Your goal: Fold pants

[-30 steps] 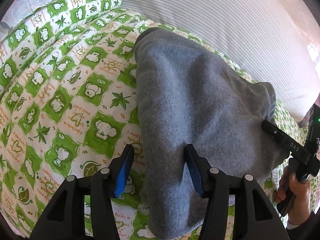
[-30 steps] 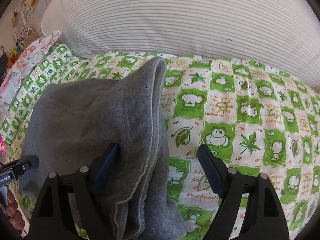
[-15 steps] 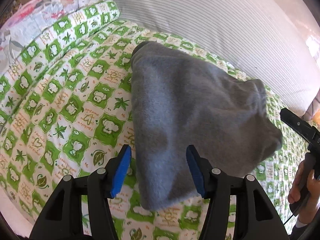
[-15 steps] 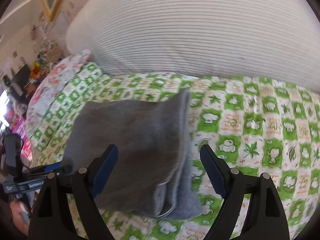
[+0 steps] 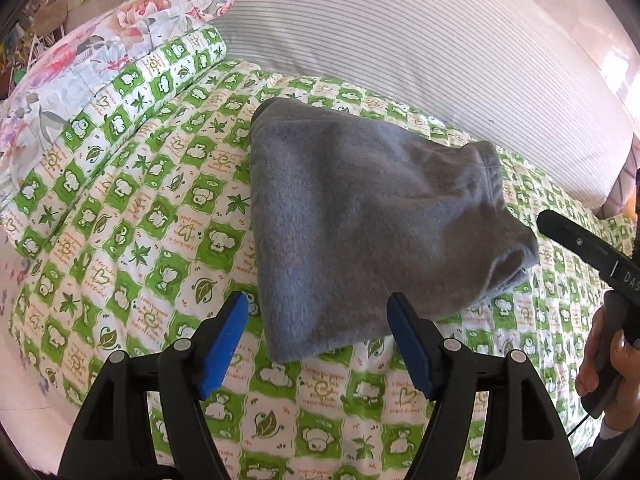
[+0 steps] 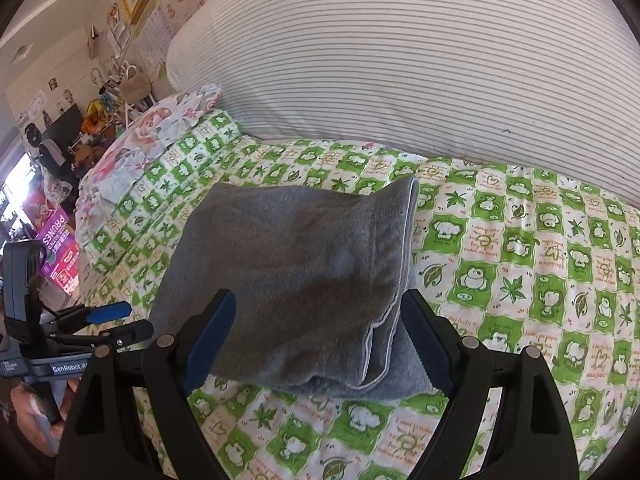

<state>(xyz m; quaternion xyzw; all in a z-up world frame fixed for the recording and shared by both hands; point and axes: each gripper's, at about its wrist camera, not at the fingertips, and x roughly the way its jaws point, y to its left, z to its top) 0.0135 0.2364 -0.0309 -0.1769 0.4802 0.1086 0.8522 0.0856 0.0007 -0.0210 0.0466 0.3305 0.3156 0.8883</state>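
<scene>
The grey fleece pants [image 5: 360, 216] lie folded into a compact rectangle on the green-and-white patterned bedspread [image 5: 132, 216]. In the right wrist view the pants [image 6: 296, 272] show stacked layers with a pale hem edge at the right side. My left gripper [image 5: 320, 340] is open and empty, held just in front of the near edge of the pants. My right gripper [image 6: 316, 344] is open and empty, at the near edge of the pants, not touching them. The right gripper's finger [image 5: 576, 240] shows at the right of the left wrist view, and the left gripper [image 6: 108, 320] at the left of the right wrist view.
A large white striped pillow [image 6: 400, 60] lies behind the pants. A floral pillow [image 5: 80, 60] sits at the far left of the bed. Room clutter and a purple box [image 6: 60, 248] are beyond the bed's left edge.
Both grippers have pulled back and up from the pants, which now lie free and look smaller. The jaws have stayed open throughout.
</scene>
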